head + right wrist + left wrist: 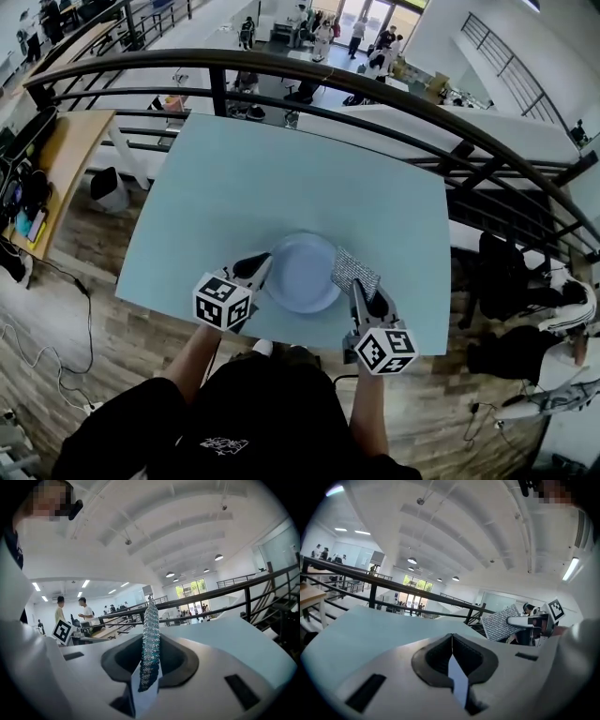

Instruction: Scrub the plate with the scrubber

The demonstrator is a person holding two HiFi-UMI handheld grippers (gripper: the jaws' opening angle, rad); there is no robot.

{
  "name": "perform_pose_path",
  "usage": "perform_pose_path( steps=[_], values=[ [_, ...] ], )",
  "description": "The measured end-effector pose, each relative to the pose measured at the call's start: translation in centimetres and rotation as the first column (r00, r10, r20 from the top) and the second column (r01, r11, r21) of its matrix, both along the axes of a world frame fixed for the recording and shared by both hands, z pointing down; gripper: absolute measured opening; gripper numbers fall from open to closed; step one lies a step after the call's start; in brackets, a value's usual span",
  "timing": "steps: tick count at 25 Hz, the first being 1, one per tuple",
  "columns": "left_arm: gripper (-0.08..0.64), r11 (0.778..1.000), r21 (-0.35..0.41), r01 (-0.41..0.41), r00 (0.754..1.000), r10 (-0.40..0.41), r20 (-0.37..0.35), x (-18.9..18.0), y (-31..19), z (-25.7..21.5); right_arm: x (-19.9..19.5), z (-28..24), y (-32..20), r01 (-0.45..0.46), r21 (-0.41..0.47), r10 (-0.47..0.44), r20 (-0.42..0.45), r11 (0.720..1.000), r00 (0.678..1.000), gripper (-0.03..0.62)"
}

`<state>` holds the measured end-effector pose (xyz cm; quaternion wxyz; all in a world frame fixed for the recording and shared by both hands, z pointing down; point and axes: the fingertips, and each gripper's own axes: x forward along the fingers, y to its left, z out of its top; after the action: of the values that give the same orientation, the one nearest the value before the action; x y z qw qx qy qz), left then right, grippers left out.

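Observation:
A pale blue round plate (pixel 302 272) lies near the front edge of the light blue table (pixel 281 178). My left gripper (pixel 263 266) is at the plate's left rim. Its pads (pixel 440 656) meet in a hairline with nothing between them. I cannot tell whether it touches the rim. My right gripper (pixel 357 287) is at the plate's right rim, shut on a silvery mesh scrubber (pixel 354 273). The scrubber (pixel 151 644) stands upright between the jaws. It also shows as a grey sheet, the scrubber (pixel 500 623), in the left gripper view. Neither gripper view shows the plate.
A dark metal railing (pixel 309 80) curves round the table's far side, with an open lower floor beyond it. A wooden desk (pixel 66 150) stands to the left. Cables lie on the wooden floor (pixel 56 309) at the left, and bags (pixel 506 272) at the right.

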<state>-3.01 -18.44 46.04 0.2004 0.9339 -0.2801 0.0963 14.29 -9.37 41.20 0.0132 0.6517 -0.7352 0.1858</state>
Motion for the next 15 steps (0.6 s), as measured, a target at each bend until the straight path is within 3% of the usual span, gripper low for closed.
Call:
perform_pose_path(
  steps=[7, 15],
  values=[
    [0.009, 0.991, -0.128, 0.044, 0.998, -0.038, 0.054, 0.4, -0.3, 5.4, 1.1, 5.2, -2.0, 0.045, -0.118, -0.033, 0.105, 0.992, 0.994, 0.083],
    [0.009, 0.956, -0.261, 0.133, 0.987, -0.104, 0.121, 0.2, -0.8, 11.8, 2.6, 11.6, -4.7, 0.135, -0.262, -0.094, 0.162, 0.956, 0.982, 0.083]
  ],
)
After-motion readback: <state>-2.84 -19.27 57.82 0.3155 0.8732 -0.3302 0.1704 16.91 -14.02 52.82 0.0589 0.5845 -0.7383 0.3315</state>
